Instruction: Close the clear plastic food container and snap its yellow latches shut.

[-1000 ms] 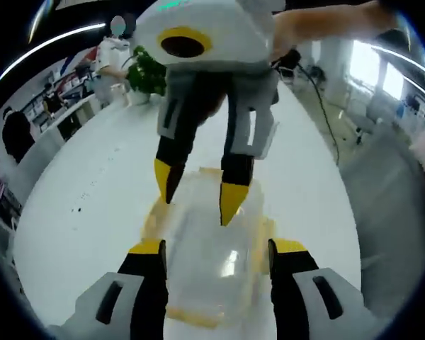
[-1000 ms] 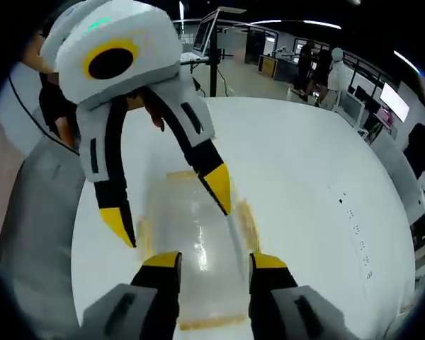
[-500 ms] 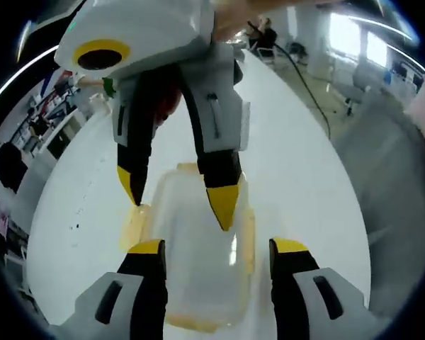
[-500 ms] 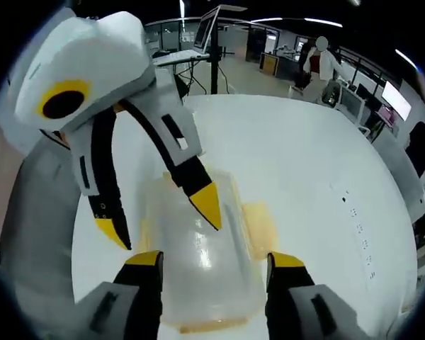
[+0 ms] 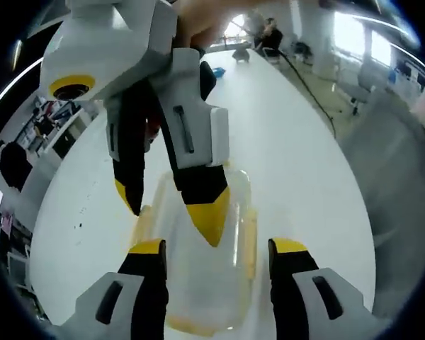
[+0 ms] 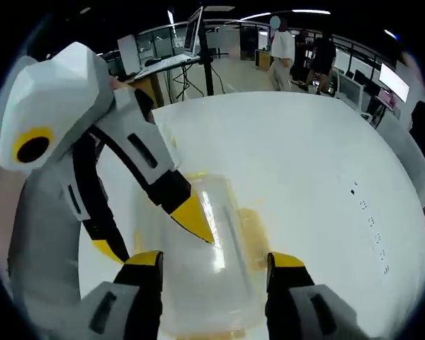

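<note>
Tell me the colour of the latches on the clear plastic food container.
Yellow latches, clearest in the left gripper view.

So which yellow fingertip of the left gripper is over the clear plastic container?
The right gripper view's central fingertip, above the container; the other hangs beside it.

Clear, yellow-latched container [image 5: 198, 262] on table [image 5: 304, 163]

Round white table in a busy open office

The glossy round white table [image 6: 319, 177] carries small dark specks [image 6: 372, 227] near one edge; beyond it, two standing people [image 6: 301, 53], a black tripod stand [image 6: 202, 60] and desks with monitors [image 6: 127, 53].
</note>
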